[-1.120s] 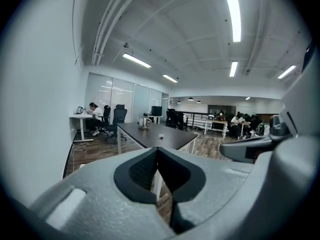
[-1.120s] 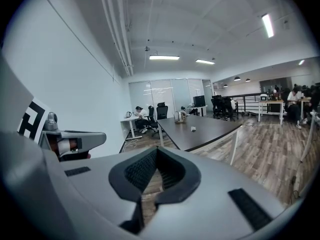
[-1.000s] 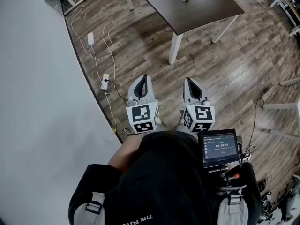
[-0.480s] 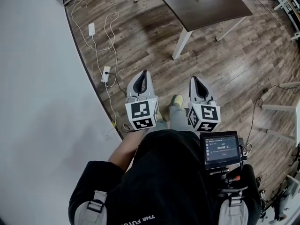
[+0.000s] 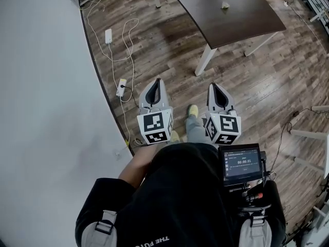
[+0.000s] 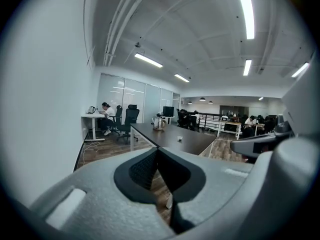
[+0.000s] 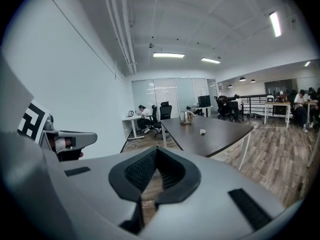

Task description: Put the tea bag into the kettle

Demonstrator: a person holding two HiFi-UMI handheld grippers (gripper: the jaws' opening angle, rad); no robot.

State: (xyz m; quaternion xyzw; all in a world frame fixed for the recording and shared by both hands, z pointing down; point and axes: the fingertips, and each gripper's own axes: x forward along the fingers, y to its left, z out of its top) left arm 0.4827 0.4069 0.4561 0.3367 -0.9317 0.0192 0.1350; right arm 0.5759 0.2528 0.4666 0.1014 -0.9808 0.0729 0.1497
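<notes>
A small pale tea bag (image 5: 224,4) lies on the dark brown table (image 5: 241,19) at the top of the head view. The left gripper view shows that tea bag (image 6: 179,139) with a glass kettle (image 6: 159,124) further along the table. In the right gripper view the kettle (image 7: 186,117) stands behind the tea bag (image 7: 202,132). My left gripper (image 5: 156,81) and right gripper (image 5: 214,85) are held side by side over the wooden floor, well short of the table. Both are shut with nothing in them; their tips meet in the left gripper (image 6: 158,150) and right gripper (image 7: 156,149) views.
White cables and a power strip (image 5: 122,86) run along the white wall (image 5: 46,112) on the left. A white table leg (image 5: 205,60) stands ahead. The person's shoe (image 5: 193,110) shows between the grippers. People sit at desks with office chairs (image 7: 164,112) far off.
The person has walked forward: both grippers have come nearer the table, and the table, its leg and the floor cables have shifted right and down in the head view. Both grippers stay shut.
</notes>
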